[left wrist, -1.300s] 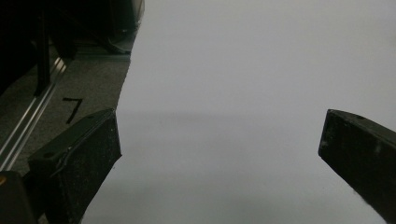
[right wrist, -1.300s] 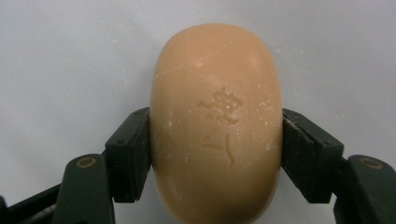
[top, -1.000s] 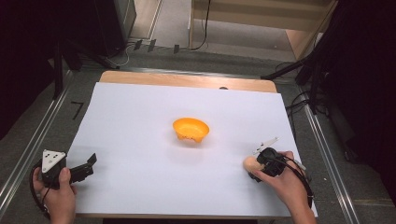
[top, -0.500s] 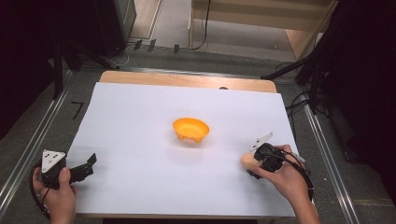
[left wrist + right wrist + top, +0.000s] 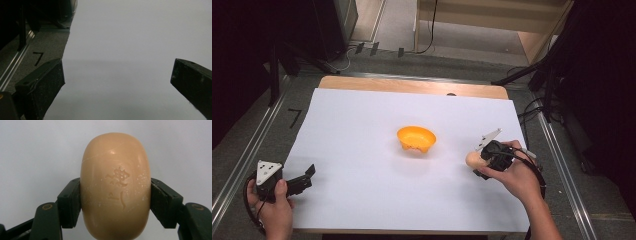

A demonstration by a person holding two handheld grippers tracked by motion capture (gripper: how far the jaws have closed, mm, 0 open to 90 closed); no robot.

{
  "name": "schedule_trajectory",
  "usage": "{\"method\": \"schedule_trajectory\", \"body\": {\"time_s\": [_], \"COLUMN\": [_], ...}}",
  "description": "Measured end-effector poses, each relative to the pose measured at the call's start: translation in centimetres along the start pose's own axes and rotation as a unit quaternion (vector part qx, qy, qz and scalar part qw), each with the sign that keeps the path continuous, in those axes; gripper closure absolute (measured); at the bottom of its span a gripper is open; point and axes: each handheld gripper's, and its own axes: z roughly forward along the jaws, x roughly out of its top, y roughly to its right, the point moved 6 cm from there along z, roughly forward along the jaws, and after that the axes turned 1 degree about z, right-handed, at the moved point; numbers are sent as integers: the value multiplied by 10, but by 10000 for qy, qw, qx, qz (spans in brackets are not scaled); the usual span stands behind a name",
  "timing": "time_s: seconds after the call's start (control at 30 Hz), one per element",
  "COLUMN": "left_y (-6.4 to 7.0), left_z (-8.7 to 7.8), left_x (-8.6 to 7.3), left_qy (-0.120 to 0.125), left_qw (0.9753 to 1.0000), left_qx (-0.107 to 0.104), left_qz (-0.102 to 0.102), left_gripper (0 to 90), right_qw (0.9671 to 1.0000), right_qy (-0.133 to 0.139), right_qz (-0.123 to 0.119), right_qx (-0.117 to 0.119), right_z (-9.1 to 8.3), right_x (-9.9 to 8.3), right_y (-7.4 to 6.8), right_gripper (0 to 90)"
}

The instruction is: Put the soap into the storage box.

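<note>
A tan oval bar of soap [image 5: 115, 187] with a stamped mark sits clamped between both jaws of my right gripper [image 5: 115, 202]. In the high view that gripper [image 5: 484, 161] is at the right of the white sheet, with the soap [image 5: 472, 159] at its tip, right of an orange dish [image 5: 416, 138] in the middle. My left gripper [image 5: 301, 181] rests at the sheet's front left corner, held by a hand. Its jaws stand wide apart in the left gripper view, and the left gripper [image 5: 117, 77] has only bare white sheet between them.
The white sheet [image 5: 362, 125] covers most of a wooden table [image 5: 412, 86]. Metal rails [image 5: 242, 165] run along both sides. Cables and dark stands lie beyond the far edge and to the right.
The right gripper has moved away from the front edge and slightly left with the soap in it. The left gripper has stayed where it was.
</note>
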Motion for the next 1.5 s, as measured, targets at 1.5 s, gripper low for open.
{"method": "schedule_trajectory", "body": {"time_s": [1.5], "left_y": [0], "left_z": [0], "left_x": [0], "left_qy": [11], "left_qw": [10000], "left_qx": [-19], "left_qz": [-43], "left_gripper": [0], "right_qw": [9913], "right_qy": [346], "right_qz": [-1254], "right_qx": [188], "right_z": [-5], "right_x": [97], "right_y": [14], "right_gripper": [334]}}
